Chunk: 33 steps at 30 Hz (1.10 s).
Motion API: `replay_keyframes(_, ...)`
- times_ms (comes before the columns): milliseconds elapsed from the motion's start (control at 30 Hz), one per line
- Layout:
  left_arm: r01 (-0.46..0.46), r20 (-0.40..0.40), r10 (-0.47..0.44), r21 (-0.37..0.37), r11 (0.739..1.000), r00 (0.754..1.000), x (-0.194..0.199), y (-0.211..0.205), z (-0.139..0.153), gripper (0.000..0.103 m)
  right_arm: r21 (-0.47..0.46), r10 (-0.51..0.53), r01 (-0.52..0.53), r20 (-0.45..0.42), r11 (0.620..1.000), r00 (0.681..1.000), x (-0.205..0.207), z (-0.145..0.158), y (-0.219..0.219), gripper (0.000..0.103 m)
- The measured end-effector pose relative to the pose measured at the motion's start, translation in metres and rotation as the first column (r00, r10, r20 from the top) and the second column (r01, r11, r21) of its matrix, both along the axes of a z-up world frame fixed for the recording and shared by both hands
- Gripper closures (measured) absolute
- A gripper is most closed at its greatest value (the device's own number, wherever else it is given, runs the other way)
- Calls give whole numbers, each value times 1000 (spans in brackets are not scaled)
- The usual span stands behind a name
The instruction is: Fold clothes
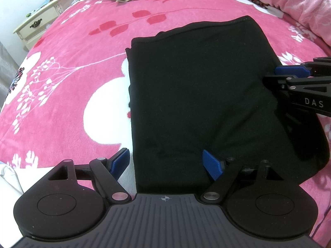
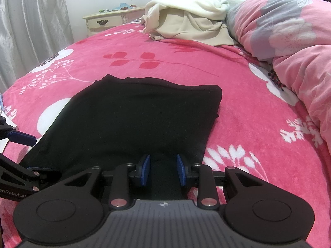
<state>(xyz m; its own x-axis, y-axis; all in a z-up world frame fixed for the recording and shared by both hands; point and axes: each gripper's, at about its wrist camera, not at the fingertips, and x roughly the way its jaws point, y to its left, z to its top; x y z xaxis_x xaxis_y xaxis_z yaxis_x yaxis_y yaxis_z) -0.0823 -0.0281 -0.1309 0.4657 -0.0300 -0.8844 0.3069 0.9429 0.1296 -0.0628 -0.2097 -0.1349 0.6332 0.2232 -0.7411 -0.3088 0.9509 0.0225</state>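
A black garment (image 1: 196, 82) lies folded into a flat rectangle on the pink flowered blanket (image 1: 72, 103). My left gripper (image 1: 165, 164) stands wide open at the garment's near left corner, one blue pad over the blanket and the other over the cloth. In the right wrist view the same garment (image 2: 134, 119) stretches away from my right gripper (image 2: 163, 170), whose jaws stand partly apart above its near edge without pinching it. The right gripper (image 1: 272, 76) reaches in at the garment's right edge. The left gripper (image 2: 35, 154) shows at the far left.
A heap of beige and cream clothes (image 2: 186, 24) lies at the head of the bed. A bunched pink duvet (image 2: 289, 41) runs along the right side. A cream nightstand (image 2: 107, 20) and a grey curtain (image 2: 31, 31) stand beyond the bed's left edge.
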Motion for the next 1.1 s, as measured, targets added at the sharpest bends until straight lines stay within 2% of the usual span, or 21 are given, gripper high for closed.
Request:
replay_keyframes(833,8,1,-8,-9,1000,1000,1,8,3,24,-2,11,-11,4,1000,1000,-1,1,0,73)
replay_keyframes(1000,-1,24,1,-4,1000,1000,-2,30,17,24,56,29,-36,121,998,992,-15,28,-26,75)
replay_keyframes(1100,6,50,-3,-56,998,999,-8,49,31,27,120,-29,11,143,993,989,-26,47,-52,74)
